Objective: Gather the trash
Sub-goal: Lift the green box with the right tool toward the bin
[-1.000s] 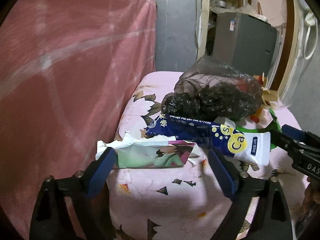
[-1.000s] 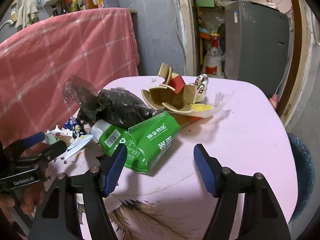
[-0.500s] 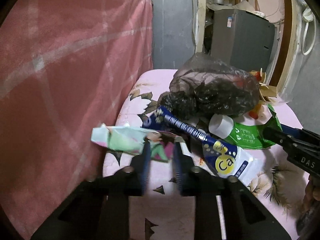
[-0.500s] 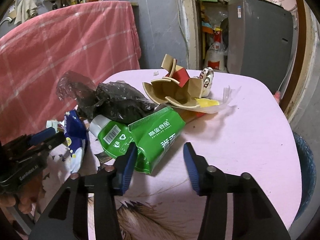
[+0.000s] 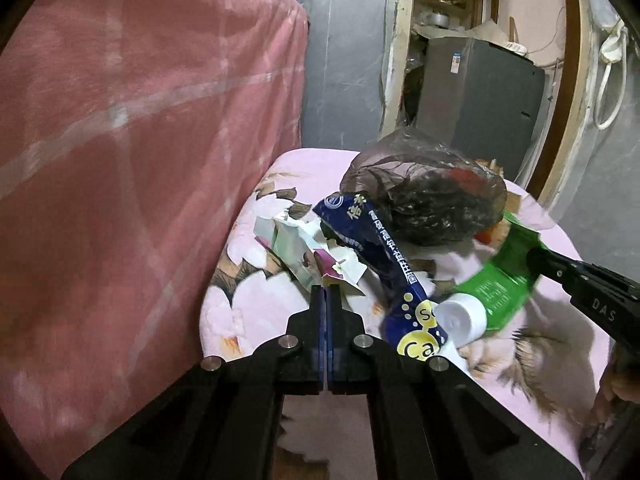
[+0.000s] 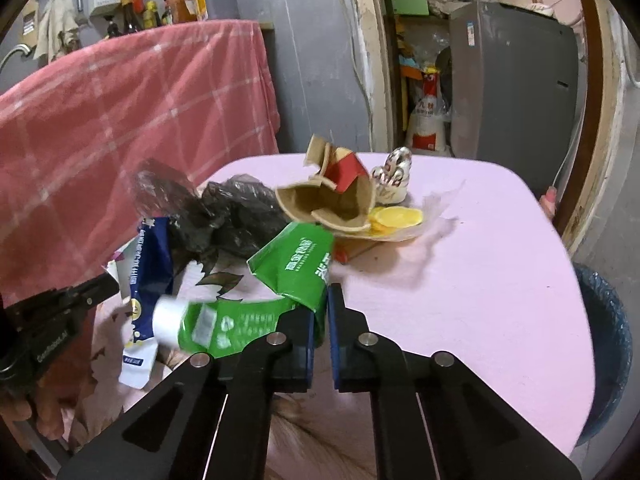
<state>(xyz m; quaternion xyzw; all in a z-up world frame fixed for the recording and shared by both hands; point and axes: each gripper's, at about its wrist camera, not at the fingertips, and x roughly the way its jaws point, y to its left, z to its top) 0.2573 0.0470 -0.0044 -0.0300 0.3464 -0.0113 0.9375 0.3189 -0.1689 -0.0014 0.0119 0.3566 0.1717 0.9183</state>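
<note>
A: What is the left gripper [image 5: 325, 294] doing?

B: Its jaws are clenched on a corner of the torn paper wrapper [image 5: 308, 254], which sits near the left edge of the pink table [image 6: 480, 280], beside the red checked cloth [image 5: 140, 140].

A: And the right gripper [image 6: 320, 300]?

B: Clamped on the folded end of the green pouch [image 6: 292, 276]. The pouch's white cap [image 6: 170, 320] points toward the left edge and looks blurred.

A: What else lies on the table?

B: A blue sachet [image 5: 384, 264] runs between the wrapper and the pouch, touching both. Behind it sits a crumpled dark plastic bag [image 5: 432, 200]. Toward the far edge there is torn brown cardboard [image 6: 332, 204] with a yellow lid [image 6: 396, 216] beside it on clear film.

A: Any bin?

B: A dark blue bin [image 6: 608, 340] stands just off the table's right edge.
</note>
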